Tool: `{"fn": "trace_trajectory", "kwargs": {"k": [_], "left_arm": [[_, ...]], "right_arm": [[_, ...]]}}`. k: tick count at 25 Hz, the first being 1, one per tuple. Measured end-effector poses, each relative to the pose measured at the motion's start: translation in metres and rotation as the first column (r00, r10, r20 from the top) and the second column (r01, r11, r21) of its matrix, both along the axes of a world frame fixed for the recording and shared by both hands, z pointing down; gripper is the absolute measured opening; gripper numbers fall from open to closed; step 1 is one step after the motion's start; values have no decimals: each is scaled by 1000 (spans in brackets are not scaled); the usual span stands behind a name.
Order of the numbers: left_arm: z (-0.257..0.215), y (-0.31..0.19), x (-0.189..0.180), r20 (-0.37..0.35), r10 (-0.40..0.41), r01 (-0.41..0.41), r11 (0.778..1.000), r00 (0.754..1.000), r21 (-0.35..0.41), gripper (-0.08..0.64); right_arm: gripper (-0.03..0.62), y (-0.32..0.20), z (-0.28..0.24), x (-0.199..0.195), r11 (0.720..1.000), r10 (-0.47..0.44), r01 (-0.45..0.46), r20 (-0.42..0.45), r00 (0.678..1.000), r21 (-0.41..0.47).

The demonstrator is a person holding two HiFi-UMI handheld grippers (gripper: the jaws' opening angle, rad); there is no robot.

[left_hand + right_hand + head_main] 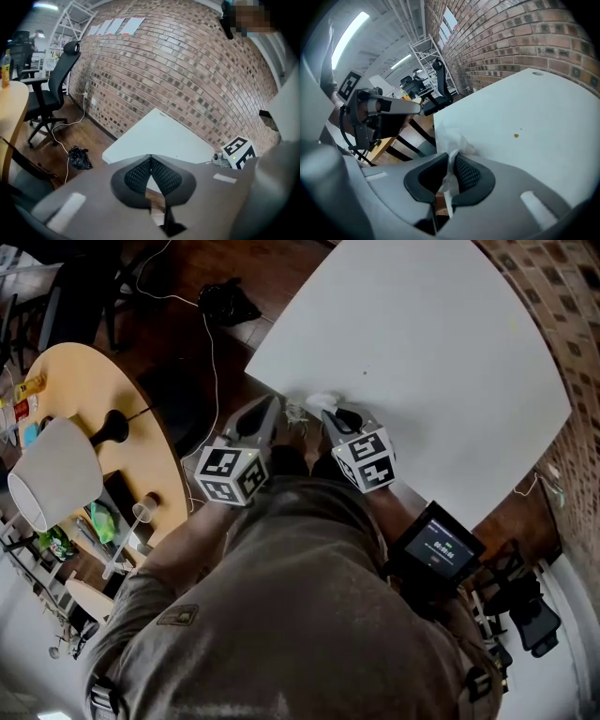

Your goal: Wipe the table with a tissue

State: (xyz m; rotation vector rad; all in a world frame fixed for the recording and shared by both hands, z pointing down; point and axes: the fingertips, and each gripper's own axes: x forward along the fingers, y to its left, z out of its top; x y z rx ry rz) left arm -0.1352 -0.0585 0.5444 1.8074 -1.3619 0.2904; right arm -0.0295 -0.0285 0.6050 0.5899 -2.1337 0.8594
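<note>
The white table (422, 352) fills the upper right of the head view. Both grippers hover at its near left edge. My right gripper (453, 158) is shut on a crumpled white tissue (453, 140), which sticks out past the jaws over the table edge; the tissue (320, 402) also shows as a small white wad in the head view. A small yellowish spot (516, 136) marks the tabletop beyond it. My left gripper (151, 158) is shut with nothing between its pads, just left of the right gripper (330, 416) and off the table corner.
A round wooden table (103, 399) with a lamp (56, 470) and small items stands at the left. A black bag (228, 302) and a white cable (208, 343) lie on the wood floor. A brick wall (187, 70) runs behind the table, with an office chair (49, 96) beside it.
</note>
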Motion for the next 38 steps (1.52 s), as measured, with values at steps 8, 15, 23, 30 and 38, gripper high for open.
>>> {"fn": "trace_trajectory", "kwargs": {"k": [8, 15, 23, 30, 38], "left_arm": [[-4, -4, -5, 4, -10, 10, 1000, 1000, 1, 2], [-7, -13, -7, 1, -8, 8, 1000, 1000, 18, 2], [-12, -13, -13, 17, -18, 17, 999, 1000, 28, 2], [-18, -10, -21, 43, -18, 16, 999, 999, 33, 2], [-27, -22, 6, 63, 21, -23, 999, 998, 32, 2]], "right_arm": [[49, -14, -5, 1, 1000, 14, -14, -6, 1000, 6], [49, -35, -3, 14, 998, 52, -51, -41, 998, 38], [49, -11, -2, -11, 999, -35, 35, -18, 999, 13], [49, 0, -1, -27, 997, -76, 76, 15, 997, 0], [49, -37, -4, 14, 999, 12, -12, 6, 1000, 31]]}}
